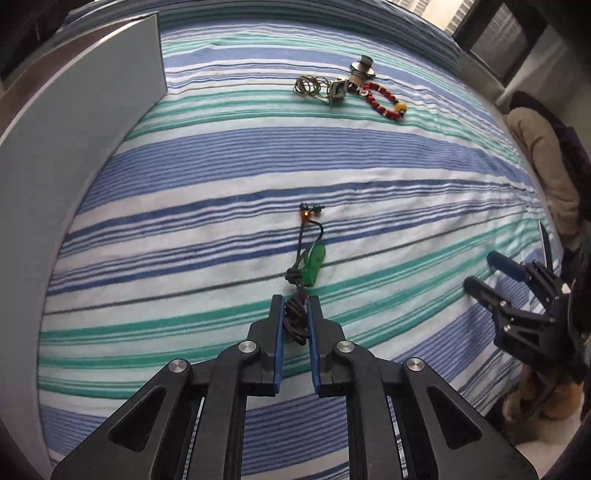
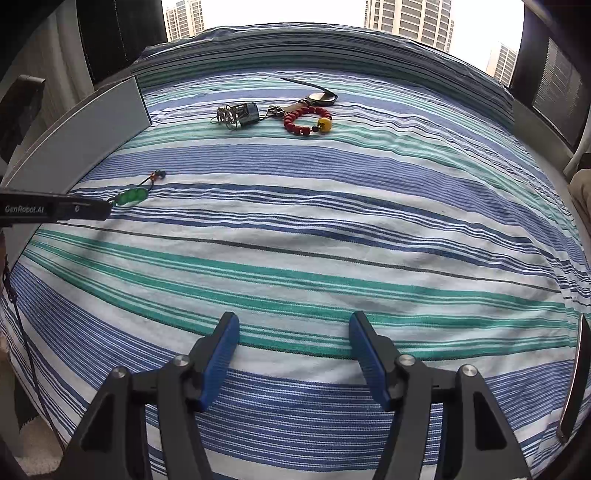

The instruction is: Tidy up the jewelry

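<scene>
My left gripper point(image 1: 295, 306) is shut on the dark cord of a green pendant necklace point(image 1: 312, 264); its orange bead end trails ahead on the striped bedspread point(image 1: 221, 206). The pendant also shows in the right wrist view point(image 2: 129, 196), at the tip of the left gripper point(image 2: 107, 206). My right gripper point(image 2: 291, 325) is open and empty over the bedspread point(image 2: 332, 206); it shows at the right of the left wrist view point(image 1: 480, 271). Far off lie a red bead bracelet point(image 1: 384, 100) point(image 2: 306, 120), thin rings point(image 1: 308, 85) point(image 2: 226, 115), a small square piece point(image 1: 338, 92) and a round metal piece point(image 2: 321, 98).
A grey panel point(image 1: 74, 140) point(image 2: 85, 129) stands along the left edge of the bed. A beige soft object point(image 1: 546, 166) lies past the right edge. A window with tower blocks is behind the bed point(image 2: 406, 18).
</scene>
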`<state>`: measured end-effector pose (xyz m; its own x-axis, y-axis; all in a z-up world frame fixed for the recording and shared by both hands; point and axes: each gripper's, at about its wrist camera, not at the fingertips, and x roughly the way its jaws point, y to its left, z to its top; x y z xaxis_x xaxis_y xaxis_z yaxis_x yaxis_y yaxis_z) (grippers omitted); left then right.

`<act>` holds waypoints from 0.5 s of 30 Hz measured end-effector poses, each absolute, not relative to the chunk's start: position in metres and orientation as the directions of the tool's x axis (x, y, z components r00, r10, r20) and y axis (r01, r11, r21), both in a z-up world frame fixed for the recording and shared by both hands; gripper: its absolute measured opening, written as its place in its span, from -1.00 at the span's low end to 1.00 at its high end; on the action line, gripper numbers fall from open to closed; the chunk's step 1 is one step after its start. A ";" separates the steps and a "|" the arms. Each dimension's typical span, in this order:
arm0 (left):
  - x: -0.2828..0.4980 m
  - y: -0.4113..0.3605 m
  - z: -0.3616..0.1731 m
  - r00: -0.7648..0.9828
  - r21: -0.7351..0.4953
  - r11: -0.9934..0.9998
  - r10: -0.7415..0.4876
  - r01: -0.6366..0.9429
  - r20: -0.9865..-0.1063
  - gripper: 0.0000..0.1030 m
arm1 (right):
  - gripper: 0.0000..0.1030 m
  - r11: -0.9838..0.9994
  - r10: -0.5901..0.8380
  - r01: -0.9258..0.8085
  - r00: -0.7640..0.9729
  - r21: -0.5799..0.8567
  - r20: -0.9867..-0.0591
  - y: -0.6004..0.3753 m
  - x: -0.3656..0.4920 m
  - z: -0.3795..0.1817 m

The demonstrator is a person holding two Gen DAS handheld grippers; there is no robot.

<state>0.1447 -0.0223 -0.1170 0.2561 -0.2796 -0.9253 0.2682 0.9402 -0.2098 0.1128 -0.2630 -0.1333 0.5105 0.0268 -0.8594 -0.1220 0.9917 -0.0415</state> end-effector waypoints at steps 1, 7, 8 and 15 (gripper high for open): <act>0.137 -0.018 -0.117 0.256 -0.212 0.943 -0.278 0.255 -0.926 -0.78 | 0.24 0.992 0.026 -0.121 0.509 -0.042 -0.860 -0.263 0.113 -0.134; 0.118 -0.011 -0.112 0.330 -0.182 0.953 -0.257 0.240 -0.908 0.57 | 0.24 0.994 0.060 -0.111 0.452 0.011 -0.890 -0.266 0.119 -0.130; 0.121 -0.016 -0.112 0.336 -0.169 0.951 -0.253 0.259 -0.907 0.57 | 0.24 0.992 0.106 -0.110 0.444 0.063 -0.890 -0.268 0.119 -0.127; 0.141 -0.040 -0.129 0.371 -0.063 0.948 -0.182 0.311 -0.911 0.58 | 0.24 0.947 0.181 -0.319 0.489 0.018 -0.853 -0.228 0.168 -0.062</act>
